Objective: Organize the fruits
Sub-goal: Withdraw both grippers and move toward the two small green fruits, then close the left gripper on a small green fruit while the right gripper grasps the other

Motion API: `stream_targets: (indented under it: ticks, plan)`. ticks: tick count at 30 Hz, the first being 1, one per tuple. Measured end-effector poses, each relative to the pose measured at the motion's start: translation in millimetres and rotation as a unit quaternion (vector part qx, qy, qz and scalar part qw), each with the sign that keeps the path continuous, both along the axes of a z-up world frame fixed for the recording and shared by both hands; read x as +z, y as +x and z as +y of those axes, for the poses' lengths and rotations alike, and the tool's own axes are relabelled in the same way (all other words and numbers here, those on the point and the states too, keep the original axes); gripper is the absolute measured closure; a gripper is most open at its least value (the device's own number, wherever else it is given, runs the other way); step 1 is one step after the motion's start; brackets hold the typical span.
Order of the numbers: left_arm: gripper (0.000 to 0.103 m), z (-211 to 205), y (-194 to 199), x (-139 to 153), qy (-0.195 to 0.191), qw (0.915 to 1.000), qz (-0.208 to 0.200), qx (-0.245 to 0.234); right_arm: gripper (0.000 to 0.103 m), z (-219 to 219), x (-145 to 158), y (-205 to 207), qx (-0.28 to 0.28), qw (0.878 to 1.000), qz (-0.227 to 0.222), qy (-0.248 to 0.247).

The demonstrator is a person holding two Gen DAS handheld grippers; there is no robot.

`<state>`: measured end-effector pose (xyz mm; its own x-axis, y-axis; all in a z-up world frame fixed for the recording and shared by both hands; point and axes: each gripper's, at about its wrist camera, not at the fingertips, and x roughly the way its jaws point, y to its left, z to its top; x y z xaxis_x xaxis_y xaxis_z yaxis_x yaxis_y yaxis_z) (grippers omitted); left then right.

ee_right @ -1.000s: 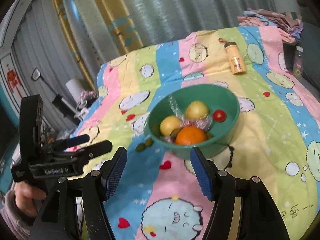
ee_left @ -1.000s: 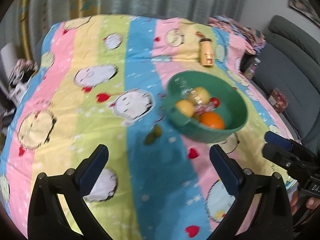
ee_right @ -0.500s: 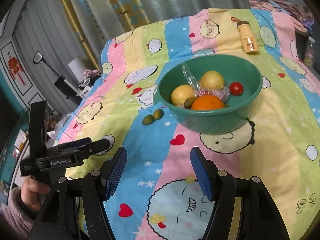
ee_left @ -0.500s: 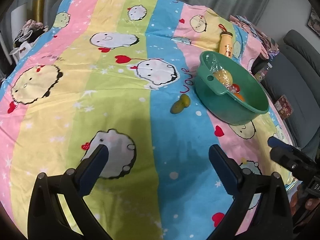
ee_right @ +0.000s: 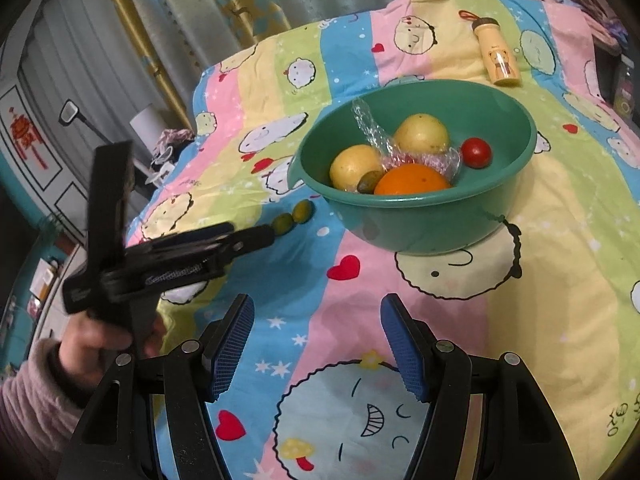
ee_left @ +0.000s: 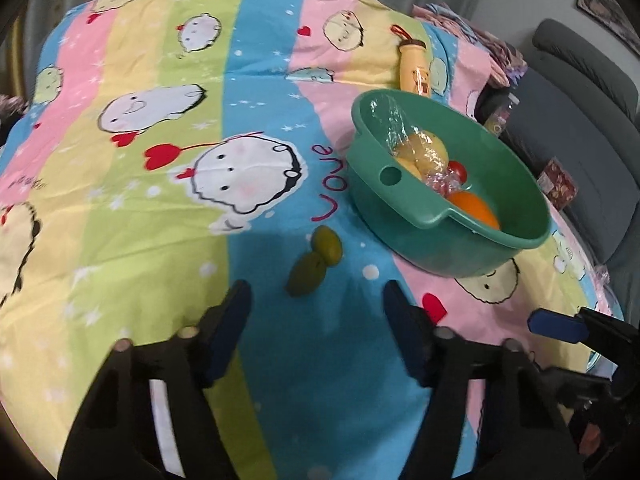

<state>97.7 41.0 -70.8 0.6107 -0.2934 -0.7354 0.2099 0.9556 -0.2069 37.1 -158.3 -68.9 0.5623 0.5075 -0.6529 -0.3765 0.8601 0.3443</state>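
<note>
L gripper (ee_left: 316, 320) hangs wide open, empty, just short of two green fruits (ee_left: 316, 258) lying touching each other on the cloth (ee_left: 160, 200), beside the bowl (ee_left: 440, 216). R gripper (ee_right: 316, 344) also wide open, empty, nearer the table edge & well apart from the bowl. Bowl already has two yellow fruits, orange (ee_right: 414, 179), small red one, a green one + plastic wrap. Step, I'd say: approach to pick a loose green fruit. Next: ease L fwd w/ jaws either side of one only, close gently; round, may roll.
</note>
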Motion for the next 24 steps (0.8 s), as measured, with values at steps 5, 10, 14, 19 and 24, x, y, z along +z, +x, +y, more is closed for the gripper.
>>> stream_targets:
  ticks: [5,10,14,19,24]
  plan:
    - [0.056,2,16,-10,-0.011,0.9998,0.01,-0.009,0.036,-1,-4,5,-0.002,1.0,0.004,0.001]
    - [0.077,-4,21,-14,-0.006,0.9996,0.016,-0.024,0.036,3,-7,11,-0.001,1.0,0.007,-0.002]
    - [0.085,4,24,-16,-0.022,0.9993,0.023,-0.019,0.036,8,-6,15,-0.004,1.0,0.006,-0.004]
    - [0.085,13,14,-12,-0.035,0.9992,0.018,-0.008,0.036,21,-3,23,0.0,1.0,-0.001,-0.01]
    - [0.085,35,-12,2,-0.055,0.9985,-0.001,0.007,0.036,43,-4,33,0.01,1.0,-0.004,-0.016]
